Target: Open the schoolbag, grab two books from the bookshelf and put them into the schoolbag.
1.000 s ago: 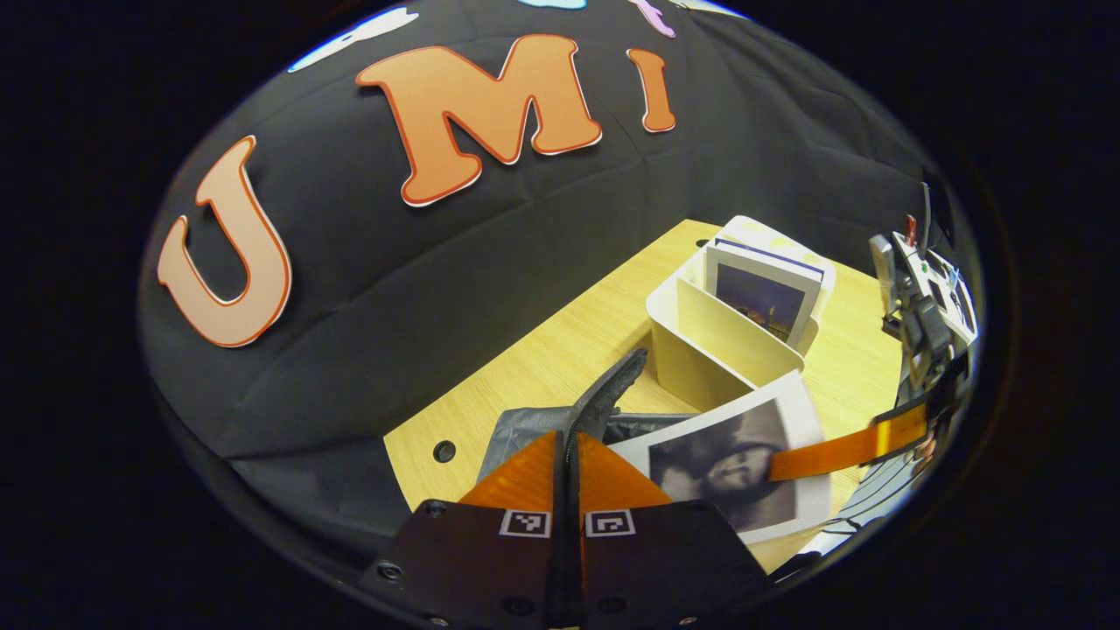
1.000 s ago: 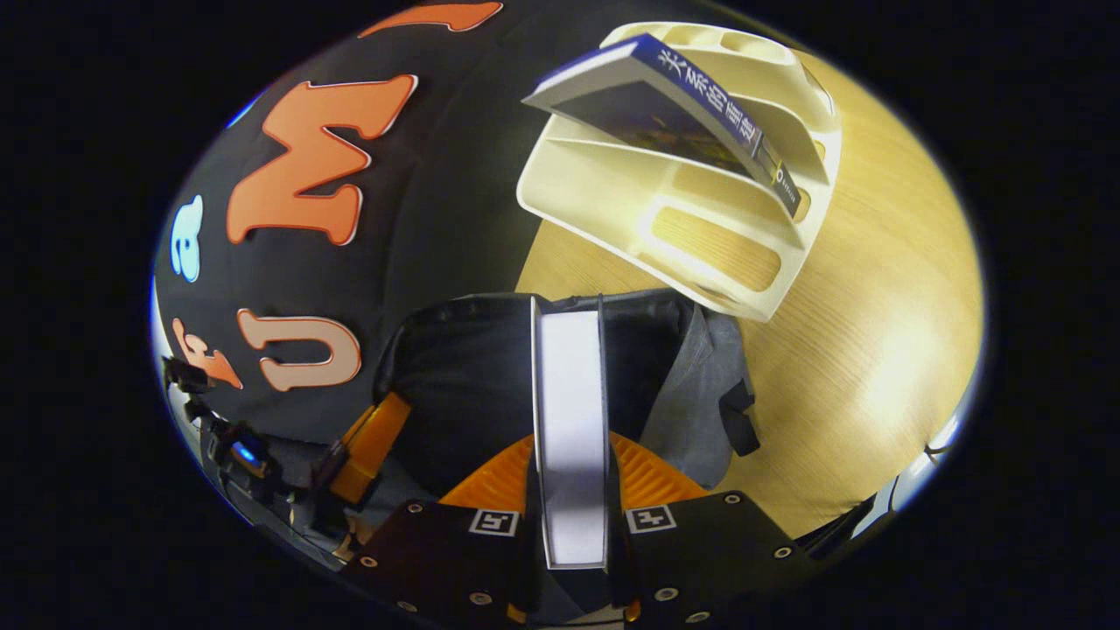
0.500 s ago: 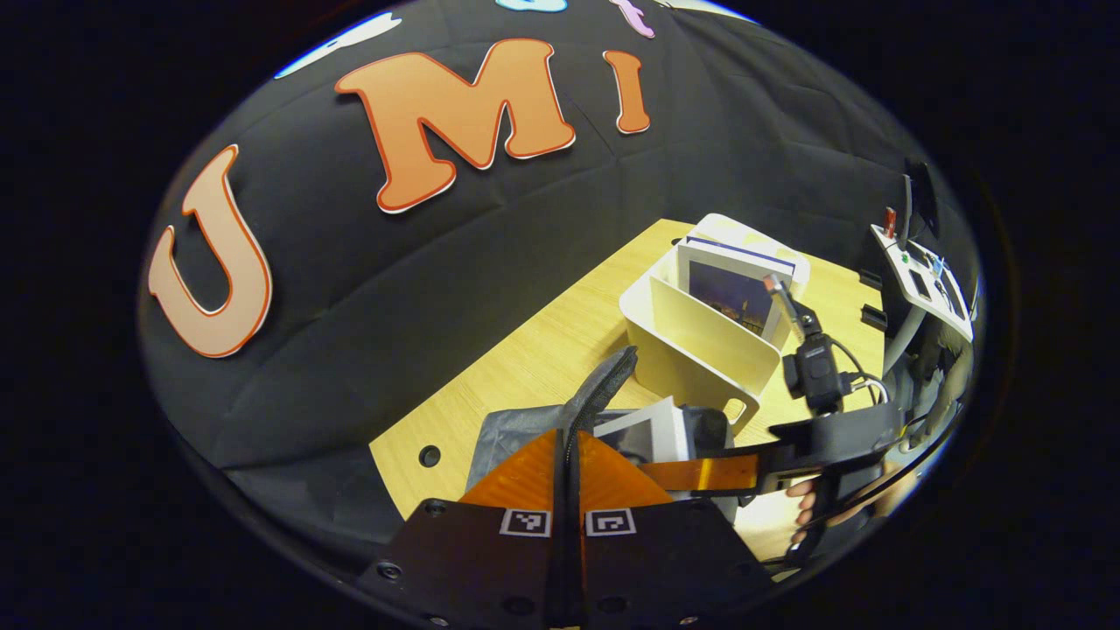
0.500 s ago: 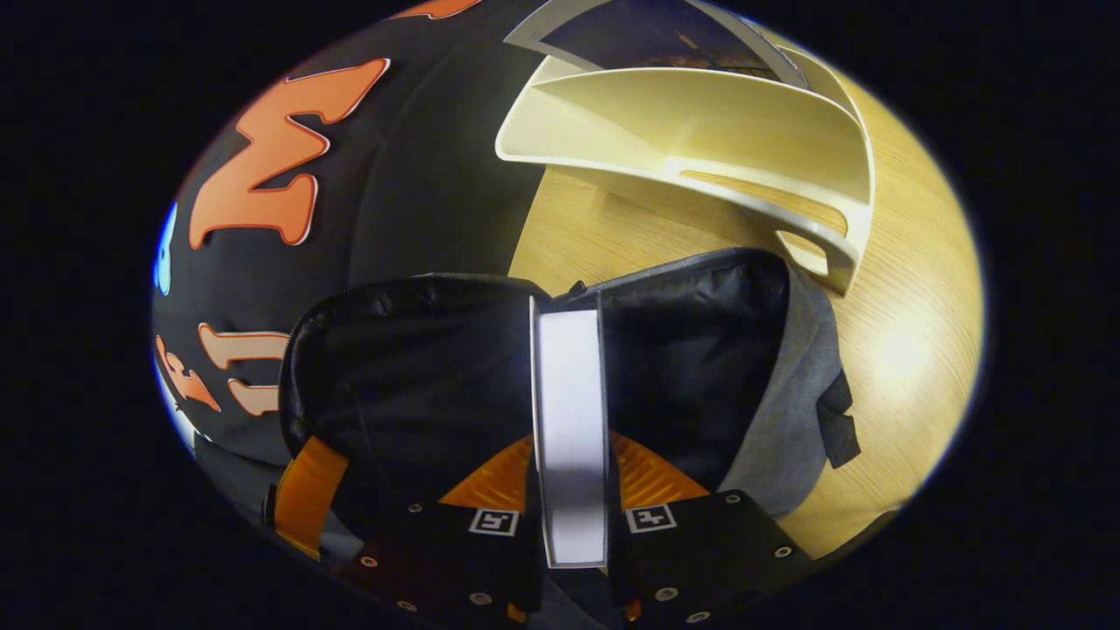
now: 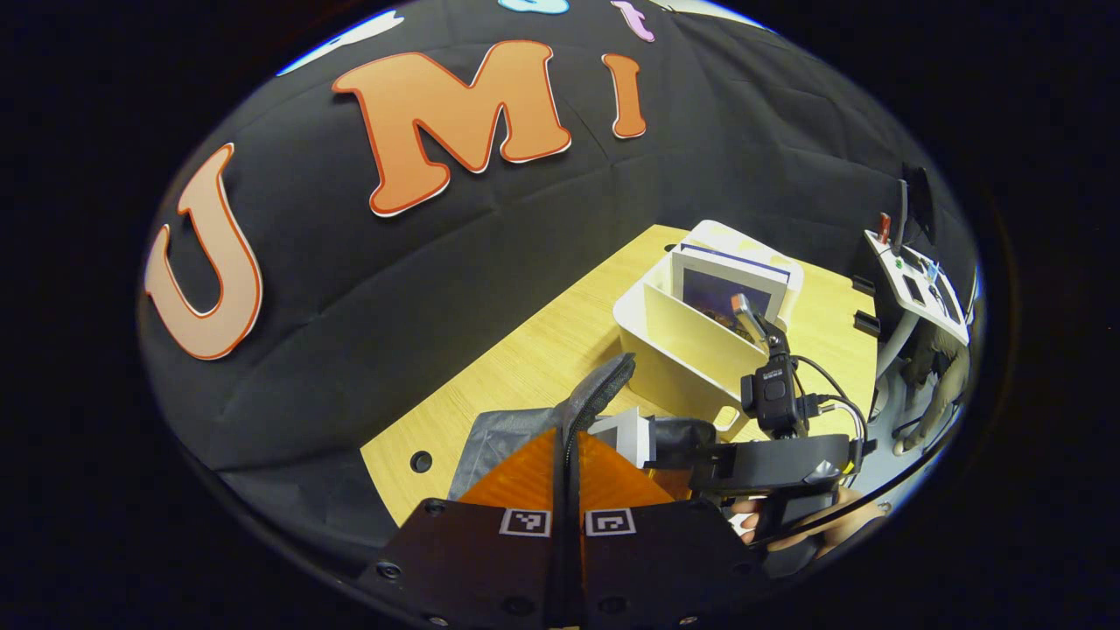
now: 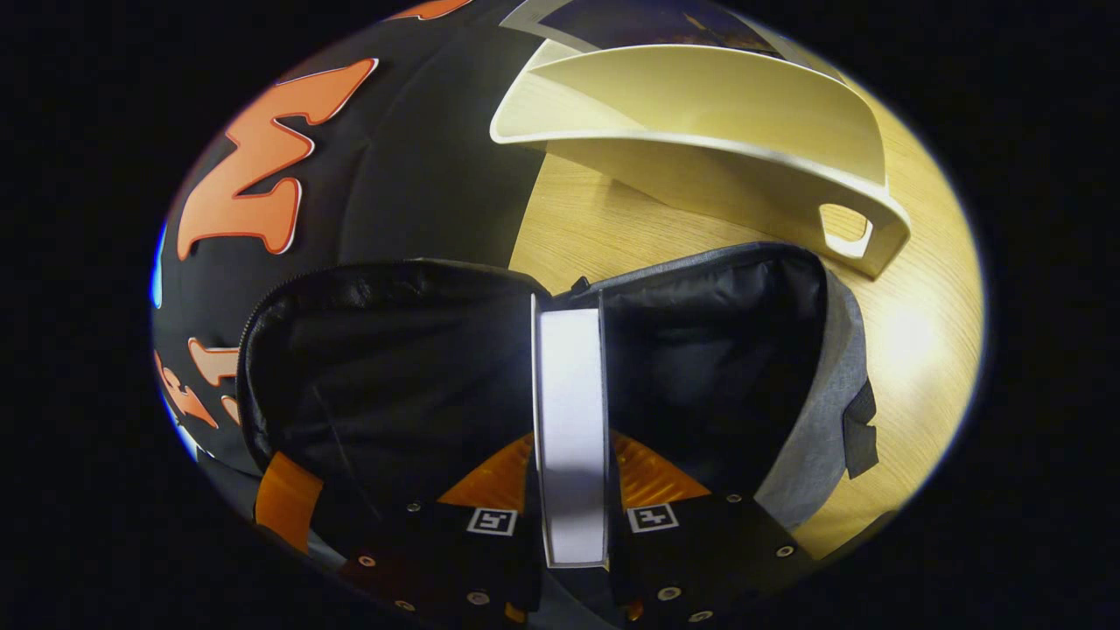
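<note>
The right gripper [image 6: 570, 490], clamped on the first book [image 6: 570, 411], has sunk it into the open schoolbag [image 6: 700, 350]; the left gripper [image 5: 567, 455] pinches the bag's flap [image 5: 604, 394]. Second book [image 5: 722, 284] waits in the bookshelf [image 5: 682, 350], two o'clock.

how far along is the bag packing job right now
Done: the schoolbag is open, its rim pinched up by the left gripper. In hand: the right gripper clamps the first book at the bag's mouth. Left: let it go inside, then fetch the second book from the bookshelf.
</note>
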Demonstrator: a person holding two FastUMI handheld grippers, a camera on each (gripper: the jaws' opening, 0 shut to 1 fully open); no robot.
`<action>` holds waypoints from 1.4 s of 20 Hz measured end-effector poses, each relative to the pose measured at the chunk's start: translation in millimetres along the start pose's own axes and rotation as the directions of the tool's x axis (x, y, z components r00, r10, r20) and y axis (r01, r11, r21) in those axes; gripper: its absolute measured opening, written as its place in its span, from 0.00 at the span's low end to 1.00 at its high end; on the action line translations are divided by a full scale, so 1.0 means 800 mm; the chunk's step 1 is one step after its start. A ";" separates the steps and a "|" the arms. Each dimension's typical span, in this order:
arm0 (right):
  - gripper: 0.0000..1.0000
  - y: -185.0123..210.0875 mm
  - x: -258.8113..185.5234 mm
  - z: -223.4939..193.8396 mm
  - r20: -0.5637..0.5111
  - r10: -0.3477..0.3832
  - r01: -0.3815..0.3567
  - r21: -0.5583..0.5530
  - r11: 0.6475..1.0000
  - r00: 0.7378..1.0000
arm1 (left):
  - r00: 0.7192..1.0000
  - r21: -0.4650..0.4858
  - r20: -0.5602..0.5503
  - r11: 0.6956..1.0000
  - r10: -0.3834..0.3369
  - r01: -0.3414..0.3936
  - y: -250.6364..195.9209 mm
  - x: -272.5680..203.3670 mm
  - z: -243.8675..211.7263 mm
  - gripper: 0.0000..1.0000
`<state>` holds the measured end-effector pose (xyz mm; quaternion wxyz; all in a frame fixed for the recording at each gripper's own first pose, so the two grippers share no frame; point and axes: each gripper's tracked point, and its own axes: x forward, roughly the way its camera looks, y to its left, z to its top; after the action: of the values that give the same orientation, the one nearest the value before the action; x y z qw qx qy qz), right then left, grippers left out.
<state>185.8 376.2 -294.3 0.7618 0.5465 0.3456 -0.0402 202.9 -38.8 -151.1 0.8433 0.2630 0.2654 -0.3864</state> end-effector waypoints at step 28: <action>0.99 -0.074 -0.271 0.113 0.060 -0.191 0.200 -0.260 0.945 0.980 | 1.000 -0.150 0.008 0.989 -0.009 0.010 0.032 -0.017 -0.034 0.00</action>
<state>39.4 205.9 -203.9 0.8260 0.4020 0.3873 -0.0785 209.0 0.4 -155.4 0.8598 0.1960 0.2921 -0.3701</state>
